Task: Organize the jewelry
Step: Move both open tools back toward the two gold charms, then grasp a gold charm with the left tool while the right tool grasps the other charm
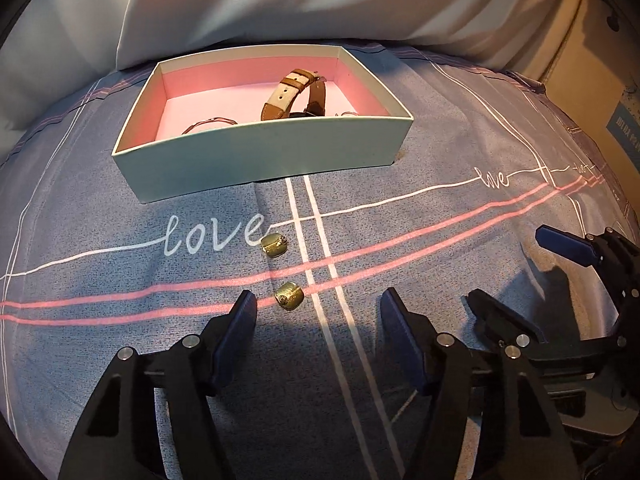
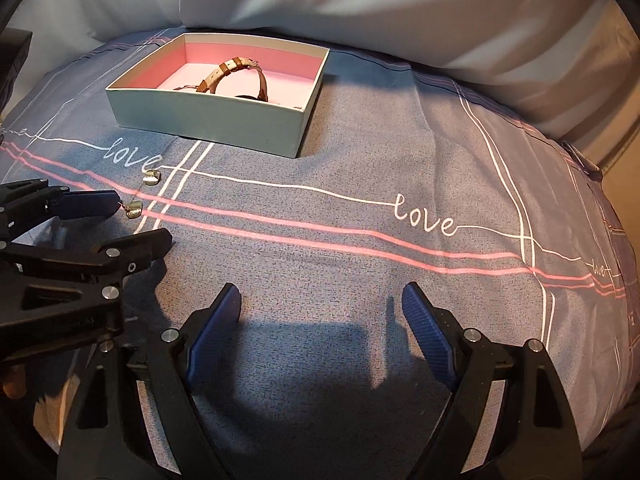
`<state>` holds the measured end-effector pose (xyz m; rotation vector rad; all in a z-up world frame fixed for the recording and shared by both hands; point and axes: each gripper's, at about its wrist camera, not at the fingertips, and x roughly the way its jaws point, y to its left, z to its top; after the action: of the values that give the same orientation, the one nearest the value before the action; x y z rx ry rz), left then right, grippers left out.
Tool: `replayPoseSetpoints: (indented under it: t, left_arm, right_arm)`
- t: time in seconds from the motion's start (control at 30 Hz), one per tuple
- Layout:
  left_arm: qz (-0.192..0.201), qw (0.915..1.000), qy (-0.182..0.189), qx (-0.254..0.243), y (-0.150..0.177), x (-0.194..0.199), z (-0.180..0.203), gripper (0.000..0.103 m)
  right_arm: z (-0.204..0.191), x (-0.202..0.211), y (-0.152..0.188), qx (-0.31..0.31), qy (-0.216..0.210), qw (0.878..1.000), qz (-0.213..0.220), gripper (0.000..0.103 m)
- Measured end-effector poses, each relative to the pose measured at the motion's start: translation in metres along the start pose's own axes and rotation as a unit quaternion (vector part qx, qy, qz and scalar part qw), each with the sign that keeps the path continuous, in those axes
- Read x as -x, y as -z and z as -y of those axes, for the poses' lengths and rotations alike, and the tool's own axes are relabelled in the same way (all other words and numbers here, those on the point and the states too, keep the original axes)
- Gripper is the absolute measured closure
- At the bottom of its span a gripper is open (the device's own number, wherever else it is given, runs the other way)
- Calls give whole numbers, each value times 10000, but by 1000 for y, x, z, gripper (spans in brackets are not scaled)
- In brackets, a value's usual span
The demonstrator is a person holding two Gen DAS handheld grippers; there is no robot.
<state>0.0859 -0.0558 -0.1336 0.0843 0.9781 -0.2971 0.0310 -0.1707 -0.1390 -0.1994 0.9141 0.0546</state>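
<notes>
Two small gold earrings lie on the blue bedsheet in front of an open box. The near earring (image 1: pixel 289 297) (image 2: pixel 134 209) sits between the fingertips of my left gripper (image 1: pixel 318 300) (image 2: pixel 140 220), close to its left finger; the pads do not press on it. The far earring (image 1: pixel 274 245) (image 2: pixel 152 177) lies by the word "love". The pale green box (image 1: pixel 260 152) (image 2: pixel 208 120) has a pink inside and holds a brown-strapped watch (image 1: pixel 288 92) (image 2: pixel 236 68) and a thin bangle (image 1: pixel 208 122). My right gripper (image 2: pixel 320 292) (image 1: pixel 508 266) stands open over bare sheet, to the right of the left one.
White pillows (image 1: pixel 280 0) (image 2: pixel 360 0) lie behind the box. A cardboard carton (image 1: pixel 616 120) stands beyond the bed's right edge, and a dark object (image 2: pixel 12 52) at the far left. The sheet to the right of the earrings is flat, with printed lines.
</notes>
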Motion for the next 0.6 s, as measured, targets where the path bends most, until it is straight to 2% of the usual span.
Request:
replayPoseSetpoints:
  t: [0.23,0.3,0.33,0.4,0.43,0.47,0.6]
  left_arm:
    - [184,9996,137,-140,7,6,-6,44]
    - [164,9996,16,-223,7,4,-3,48]
    - [152,9994,-66,-306,7,3,0,51]
    - [155,9987,-190,-437,6,1,5,69]
    - [157,9986,-232,-451,5,1,6,73]
    - [160,9985,-275,-443,4,0,6,88]
    - [162,9996,-115,-199,1,4,-7,89]
  right_arm:
    - [-2,2,-3,-131,-226,9996,78,20]
    - [-2,2,-2,-167,-231,9996,72,20]
    - [-1,1,-1,-193,-246,9995,62,20]
    - [0,-1,-1,-225,-279,9993,47,20]
    - [0,-1,-1,-232,-298,9993,41,20]
    - [0,-1,-1,-227,-321,9992,37,20]
    - [-2,-2,-1,-196,-370,9991,46,20]
